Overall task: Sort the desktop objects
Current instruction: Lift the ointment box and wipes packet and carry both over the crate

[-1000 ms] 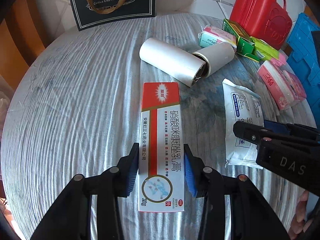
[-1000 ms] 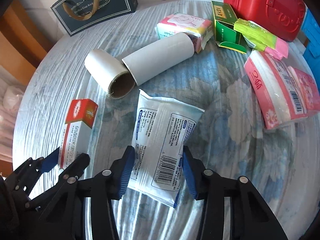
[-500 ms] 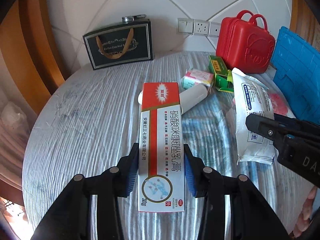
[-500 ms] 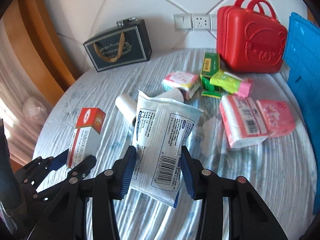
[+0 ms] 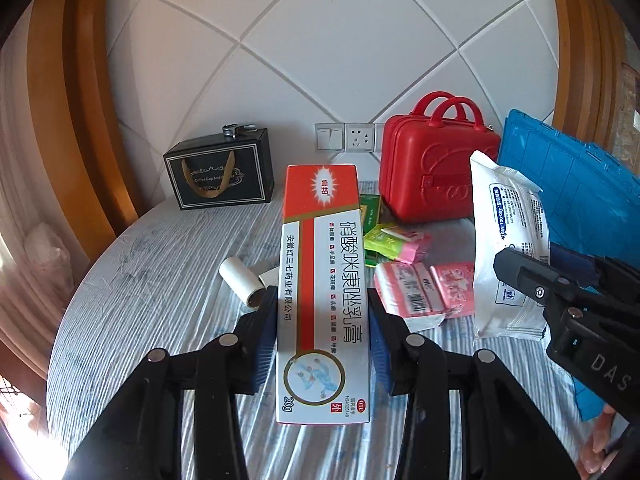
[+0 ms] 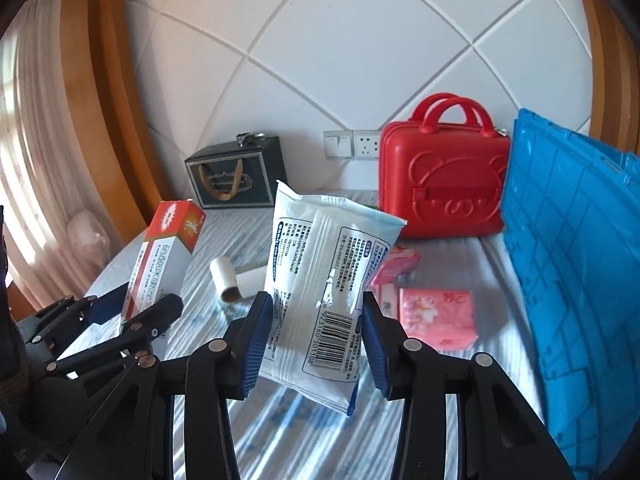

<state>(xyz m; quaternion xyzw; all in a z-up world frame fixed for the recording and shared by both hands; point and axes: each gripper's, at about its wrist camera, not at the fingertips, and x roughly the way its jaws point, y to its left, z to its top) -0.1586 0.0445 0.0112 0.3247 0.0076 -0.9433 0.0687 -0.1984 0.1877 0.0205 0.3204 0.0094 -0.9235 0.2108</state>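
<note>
Holding above the desk (image 5: 160, 280): left gripper (image 5: 323, 344), fingers clamped on ointment box (image 5: 322, 280); right gripper (image 6: 314, 340), fingers apparently pinching white wipes packet (image 6: 324, 280).

Setting: domestic room, likely a dining or living corner of a home.
Evidence:
- Round worktop (image 5: 152, 280) under a striped, floral-printed cloth.
- White padded wall panelling (image 5: 320, 40) with diagonal seams at 12 o'clock, framed by curved wooden trim (image 5: 80, 120).
- Light switch and socket plate (image 5: 346, 137) set in that wall.
- Pale curtain (image 6: 28, 160) with daylight at 9 o'clock in the right wrist view.
- Household clutter: dark gift bag (image 5: 222, 174) at 11 o'clock, red bear-embossed case (image 6: 442, 184) at 1 o'clock, blue plastic crate (image 6: 572, 260) at 3 o'clock, pink tissue packs (image 5: 424, 288).
</note>
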